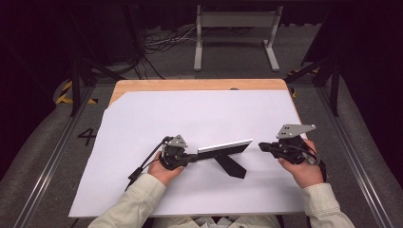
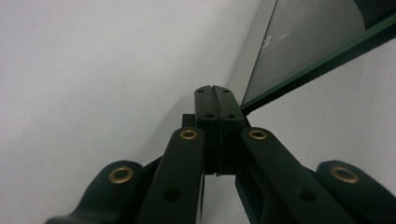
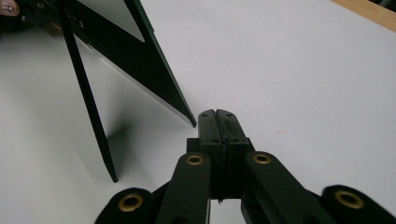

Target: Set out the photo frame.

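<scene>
A thin dark panel (image 1: 223, 148) with a pale face stands tilted on the white sheet (image 1: 190, 114), propped by a black leg (image 1: 231, 166) behind it. My left gripper (image 1: 194, 157) is shut with nothing between its pads, its tips right at the panel's left end. In the left gripper view the panel (image 2: 317, 42) rises just right of the shut left gripper (image 2: 215, 91); whether they touch I cannot tell. My right gripper (image 1: 261, 146) is shut and empty, just off the panel's right end. In the right gripper view the panel's lower corner (image 3: 189, 119) sits beside the right gripper (image 3: 217, 114), with the leg (image 3: 91, 116) to the left.
The white sheet covers most of a wooden table (image 1: 199, 84). A white metal stand (image 1: 236, 33) and cables (image 1: 161, 45) lie on the floor beyond the far edge. Metal rails (image 1: 52, 156) run along both sides.
</scene>
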`<state>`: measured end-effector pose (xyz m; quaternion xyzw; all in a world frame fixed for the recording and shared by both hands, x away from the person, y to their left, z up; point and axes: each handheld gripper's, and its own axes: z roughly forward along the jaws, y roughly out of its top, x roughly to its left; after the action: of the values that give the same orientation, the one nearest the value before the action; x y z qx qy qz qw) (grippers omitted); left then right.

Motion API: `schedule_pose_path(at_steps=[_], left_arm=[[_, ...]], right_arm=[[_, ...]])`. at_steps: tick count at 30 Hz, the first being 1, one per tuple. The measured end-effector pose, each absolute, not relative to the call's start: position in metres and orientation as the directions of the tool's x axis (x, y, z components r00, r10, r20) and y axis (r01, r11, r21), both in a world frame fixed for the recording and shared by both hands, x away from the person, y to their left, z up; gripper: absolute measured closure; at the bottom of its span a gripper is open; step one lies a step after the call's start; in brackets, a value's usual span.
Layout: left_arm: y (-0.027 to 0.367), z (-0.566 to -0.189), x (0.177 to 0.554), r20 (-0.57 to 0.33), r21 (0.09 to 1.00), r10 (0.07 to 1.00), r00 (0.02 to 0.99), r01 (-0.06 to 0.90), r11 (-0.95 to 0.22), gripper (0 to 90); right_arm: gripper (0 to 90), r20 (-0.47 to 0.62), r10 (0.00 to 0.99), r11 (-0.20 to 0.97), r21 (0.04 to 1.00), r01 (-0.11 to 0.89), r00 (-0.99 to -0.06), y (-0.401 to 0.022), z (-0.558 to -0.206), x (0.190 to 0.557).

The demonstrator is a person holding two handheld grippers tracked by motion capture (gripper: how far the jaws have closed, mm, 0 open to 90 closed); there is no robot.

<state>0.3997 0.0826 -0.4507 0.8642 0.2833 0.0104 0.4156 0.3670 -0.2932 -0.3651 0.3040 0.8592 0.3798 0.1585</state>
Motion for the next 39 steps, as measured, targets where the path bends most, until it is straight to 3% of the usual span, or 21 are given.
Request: schedule_pose_path(at_steps=[14, 39], left_arm=[[0.074, -0.446, 0.394, -0.183, 0.703, 0.438, 0.88, 0.429, -0.567, 90.0], [0.042, -0.44, 0.367, -0.102, 0.62, 0.216, 0.971, 0.232, -0.75, 90.0]], right_arm=[[90.0, -0.032, 0.657, 0.502, 0.764, 0.405, -0.754, -0.304, -0.357, 0.365], [90.0, -0.017, 0.636, 0.537, 0.728, 0.426, -0.772, -0.307, -0.351, 0.362]])
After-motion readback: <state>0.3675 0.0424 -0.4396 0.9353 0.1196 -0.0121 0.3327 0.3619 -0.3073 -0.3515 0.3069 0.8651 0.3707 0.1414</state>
